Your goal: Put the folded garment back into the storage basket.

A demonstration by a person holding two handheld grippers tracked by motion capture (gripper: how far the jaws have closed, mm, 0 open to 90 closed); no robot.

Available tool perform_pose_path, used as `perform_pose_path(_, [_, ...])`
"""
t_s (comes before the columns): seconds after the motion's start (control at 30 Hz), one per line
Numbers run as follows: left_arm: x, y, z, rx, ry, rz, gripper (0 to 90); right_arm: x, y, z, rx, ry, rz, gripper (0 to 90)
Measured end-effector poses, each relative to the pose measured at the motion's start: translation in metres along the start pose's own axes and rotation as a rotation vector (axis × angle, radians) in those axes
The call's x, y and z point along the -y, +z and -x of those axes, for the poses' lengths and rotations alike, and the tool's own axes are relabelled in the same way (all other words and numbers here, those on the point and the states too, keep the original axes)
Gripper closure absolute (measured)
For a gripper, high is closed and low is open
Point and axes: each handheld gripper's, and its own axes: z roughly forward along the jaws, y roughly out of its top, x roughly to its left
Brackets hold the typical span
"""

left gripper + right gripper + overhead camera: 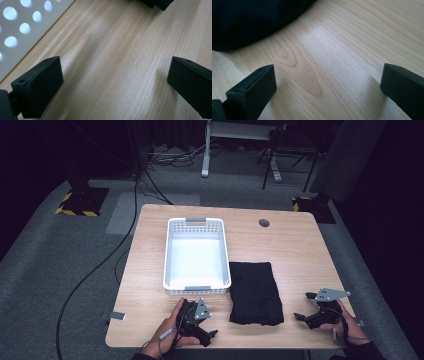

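On the wooden table [295, 245] a white perforated basket [223, 251] sits empty, its right wall just beside a folded black cloth [254, 292]. The likely step is lifting that cloth into the basket, so each claw should bite a near corner through every layer. The left gripper [199, 325] and right gripper [307, 307] rest low on the wood either side, jaws spread wide with nothing between them.

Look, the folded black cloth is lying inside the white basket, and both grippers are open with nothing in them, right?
Not quite. The high view shows the folded black cloth lying on the table, just right of the white basket, whose inside is bare. The rest holds: the left gripper and right gripper are open, holding nothing.
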Motion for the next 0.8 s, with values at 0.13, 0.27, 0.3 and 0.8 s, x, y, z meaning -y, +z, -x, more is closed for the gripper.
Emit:
perform_pose_path(0.13, [-0.0002,0.0000,0.0001,-0.002,-0.001,-0.001,0.2,-0.0004,0.0002,-0.0002,0.002,0.001,-0.001,0.4])
perform_pose_path(0.27, [-0.0007,0.0004,-0.0001,-0.003,-0.002,-0.001,0.2,-0.0004,0.0002,-0.0004,0.004,0.002,-0.001,0.4])
perform_pose_path(0.3, [-0.0007,0.0004,-0.0002,-0.003,-0.001,-0.001,0.2,-0.0004,0.0001,-0.0005,0.005,0.003,-0.001,0.4])
perform_pose_path(0.8, [-0.0085,-0.0002,0.0035,-0.045,-0.046,-0.056,2.2,-0.0041,-0.0022,-0.0030,0.021,-0.009,-0.042,0.8])
